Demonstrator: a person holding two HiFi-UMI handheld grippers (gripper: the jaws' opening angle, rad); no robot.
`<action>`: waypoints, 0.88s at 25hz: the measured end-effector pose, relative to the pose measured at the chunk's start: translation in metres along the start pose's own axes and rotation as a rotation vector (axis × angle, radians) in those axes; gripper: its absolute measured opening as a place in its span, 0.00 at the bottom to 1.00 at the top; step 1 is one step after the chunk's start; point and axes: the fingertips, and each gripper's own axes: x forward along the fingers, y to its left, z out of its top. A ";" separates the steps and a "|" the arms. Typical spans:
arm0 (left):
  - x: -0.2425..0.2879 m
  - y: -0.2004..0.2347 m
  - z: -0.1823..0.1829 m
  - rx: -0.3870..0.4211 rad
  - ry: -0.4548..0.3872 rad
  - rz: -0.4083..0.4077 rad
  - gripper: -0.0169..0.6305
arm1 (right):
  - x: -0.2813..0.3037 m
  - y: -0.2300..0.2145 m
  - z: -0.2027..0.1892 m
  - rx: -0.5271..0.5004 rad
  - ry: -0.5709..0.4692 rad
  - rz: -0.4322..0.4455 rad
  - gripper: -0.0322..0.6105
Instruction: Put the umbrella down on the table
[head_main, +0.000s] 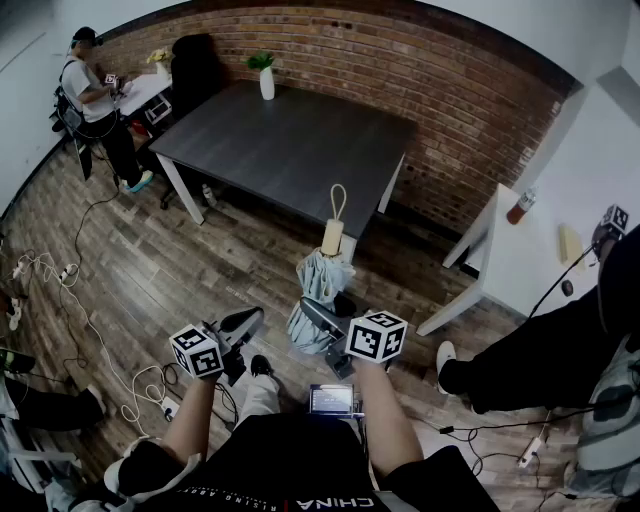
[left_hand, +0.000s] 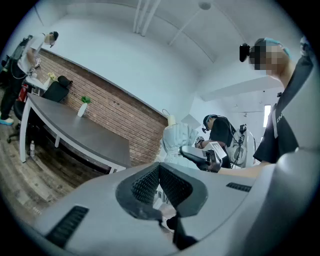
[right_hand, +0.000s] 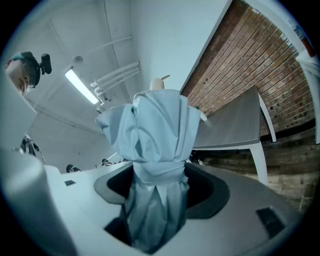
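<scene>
Right gripper (head_main: 320, 320) clamps the folded umbrella (head_main: 318, 283) at its strap — long axis about upright, handle on top. Dark table (head_main: 290, 140) ahead, well apart. Left gripper (head_main: 243, 323) closed, empty — beside it.

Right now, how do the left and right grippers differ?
The left gripper has its jaws together on nothing; the right gripper is clamped around the folded pale blue umbrella. The right gripper's jaws stand wide; the left gripper's meet. Both are hand-held and point roughly level.
</scene>
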 end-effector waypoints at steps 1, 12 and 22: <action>-0.002 0.000 0.001 0.002 0.001 -0.001 0.03 | 0.002 0.003 0.000 0.001 -0.002 0.002 0.53; -0.011 0.005 -0.001 0.018 0.001 -0.008 0.03 | 0.007 0.014 -0.002 0.009 -0.012 0.019 0.53; -0.006 0.008 0.002 0.031 0.003 -0.003 0.03 | 0.015 0.011 -0.002 -0.004 0.014 0.036 0.53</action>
